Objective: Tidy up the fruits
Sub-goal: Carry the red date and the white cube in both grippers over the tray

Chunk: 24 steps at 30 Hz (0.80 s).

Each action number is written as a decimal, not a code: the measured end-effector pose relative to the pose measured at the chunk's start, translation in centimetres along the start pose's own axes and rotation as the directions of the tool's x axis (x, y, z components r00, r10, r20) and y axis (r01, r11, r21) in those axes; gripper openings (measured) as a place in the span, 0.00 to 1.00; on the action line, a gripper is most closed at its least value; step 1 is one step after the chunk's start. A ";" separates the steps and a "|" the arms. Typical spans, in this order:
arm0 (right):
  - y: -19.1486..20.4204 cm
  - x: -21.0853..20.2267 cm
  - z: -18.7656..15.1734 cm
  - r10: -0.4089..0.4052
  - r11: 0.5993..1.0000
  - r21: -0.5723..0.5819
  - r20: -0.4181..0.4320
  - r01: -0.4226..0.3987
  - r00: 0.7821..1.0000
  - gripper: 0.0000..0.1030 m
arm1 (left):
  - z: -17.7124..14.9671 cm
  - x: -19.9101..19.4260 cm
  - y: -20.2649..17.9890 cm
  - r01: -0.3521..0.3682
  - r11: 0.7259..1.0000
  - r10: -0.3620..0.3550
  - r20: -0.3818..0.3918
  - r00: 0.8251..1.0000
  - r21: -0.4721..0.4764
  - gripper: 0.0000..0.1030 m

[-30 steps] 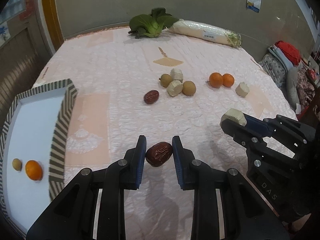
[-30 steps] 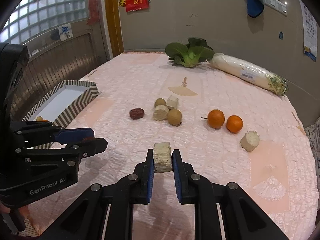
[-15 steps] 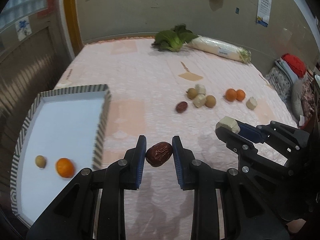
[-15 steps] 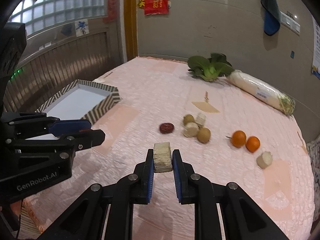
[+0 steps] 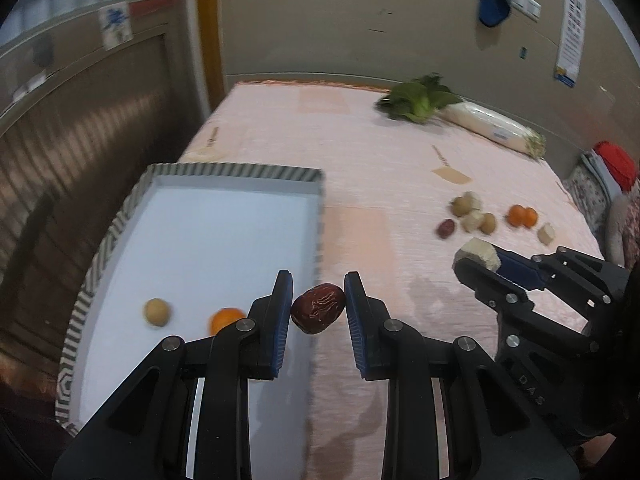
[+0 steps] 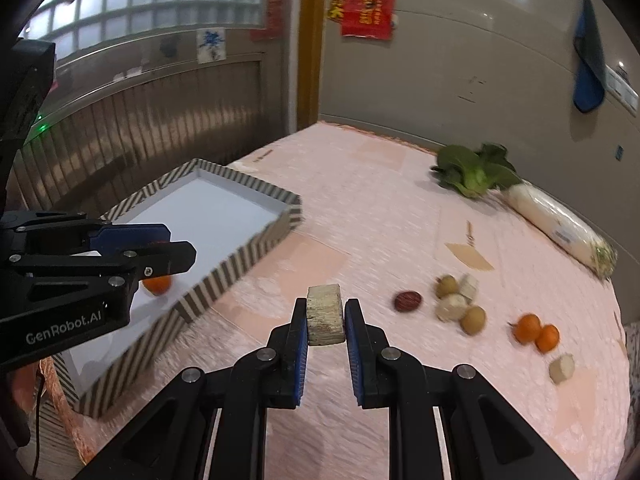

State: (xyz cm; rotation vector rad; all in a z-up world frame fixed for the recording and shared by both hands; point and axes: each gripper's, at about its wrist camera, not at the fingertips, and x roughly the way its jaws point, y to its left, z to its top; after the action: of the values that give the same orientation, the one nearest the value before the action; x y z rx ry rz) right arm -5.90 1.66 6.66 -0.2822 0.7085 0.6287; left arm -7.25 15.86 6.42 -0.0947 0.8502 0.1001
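Observation:
My left gripper (image 5: 318, 307) is shut on a wrinkled red date (image 5: 318, 308), held over the right rim of the striped tray (image 5: 224, 171). Inside the tray lie an orange (image 5: 225, 319) and a small tan fruit (image 5: 157, 311). My right gripper (image 6: 325, 316) is shut on a pale cut chunk (image 6: 325, 313) above the pink cloth, just right of the tray (image 6: 240, 258). Farther right on the cloth sit another red date (image 6: 407, 301), tan fruits and pale chunks (image 6: 460, 300), two oranges (image 6: 536, 332) and one lone chunk (image 6: 561, 368).
A leafy green (image 6: 474, 172) and a wrapped white radish (image 6: 556, 226) lie at the far edge by the wall. A wood-slat partition (image 6: 132, 136) runs along the left of the table. Bedding and a red item (image 5: 614, 164) sit off the right side.
Both grippers have swung left toward the tray, each keeping its hold. The tray has come from the left edge into the centre of the left view; the loose fruit pile has slid right.

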 end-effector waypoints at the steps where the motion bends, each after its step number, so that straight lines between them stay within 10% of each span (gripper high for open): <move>1: 0.5 0.2 0.3 0.006 1.000 -0.009 0.000 -0.006 1.000 0.16 | -0.1 0.0 0.5 -0.006 1.000 0.006 -0.001 1.000 -0.006 0.25; 24: 8.9 6.1 4.3 0.118 0.981 -0.147 -0.053 -0.125 0.992 0.16 | -2.3 1.3 10.0 -0.100 0.986 0.091 -0.067 0.994 -0.134 0.25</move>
State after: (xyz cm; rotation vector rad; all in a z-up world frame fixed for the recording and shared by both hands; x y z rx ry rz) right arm -5.64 13.21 5.38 -0.3947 0.7257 0.7961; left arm -9.37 25.51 3.51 -0.1872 0.9078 0.2472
